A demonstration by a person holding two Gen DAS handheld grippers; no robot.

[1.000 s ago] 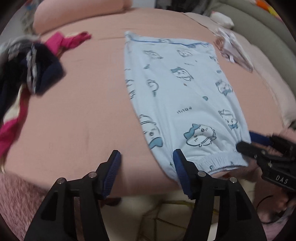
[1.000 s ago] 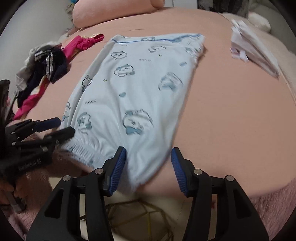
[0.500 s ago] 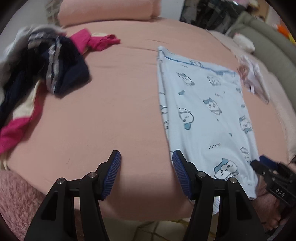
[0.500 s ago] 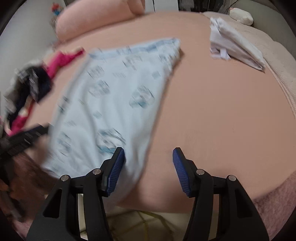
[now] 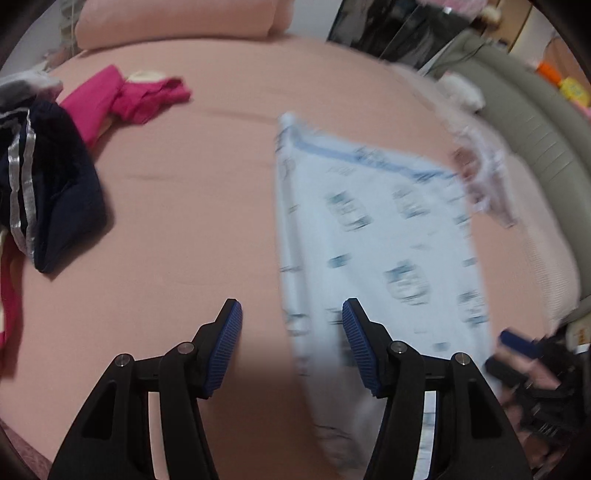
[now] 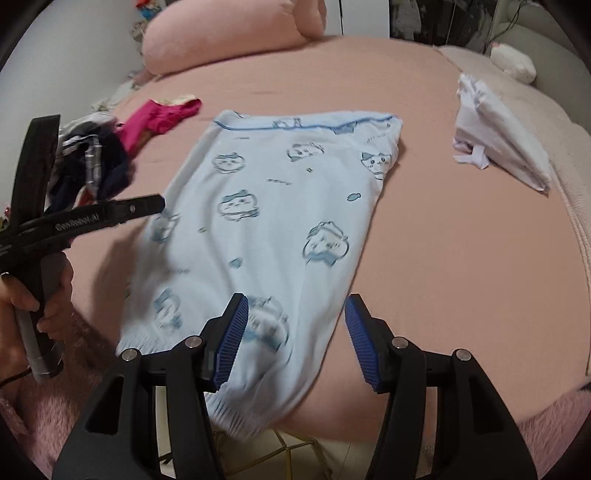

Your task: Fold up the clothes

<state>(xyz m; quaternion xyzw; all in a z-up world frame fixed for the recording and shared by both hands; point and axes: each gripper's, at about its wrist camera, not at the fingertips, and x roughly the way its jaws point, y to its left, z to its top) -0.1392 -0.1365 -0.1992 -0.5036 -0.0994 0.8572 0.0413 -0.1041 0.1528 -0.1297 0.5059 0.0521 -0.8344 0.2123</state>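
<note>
A light blue garment (image 5: 388, 240) printed with cartoon animals lies flat on the pink bed (image 5: 184, 221), its elastic hem at the near edge. My left gripper (image 5: 291, 343) hovers over the garment's left edge; its jaws are closing, with the cloth edge beneath them but not pinched. In the right wrist view the same garment (image 6: 280, 192) runs away from me. My right gripper (image 6: 295, 332) stands open just above its near right corner, with the cloth under the left finger and nothing held.
A dark navy pile (image 5: 48, 199) and pink clothes (image 5: 125, 96) lie at the left. A folded white garment (image 6: 498, 147) rests at the right and a pink pillow (image 6: 229, 33) at the back. The bed's near edge drops to the floor below both grippers. A hand (image 6: 22, 302) holds the left gripper's handle.
My left gripper has moved further onto the bed, so the blue garment now sits more to the right in its view. My right gripper has shifted a little over the hem. Nothing was grasped.
</note>
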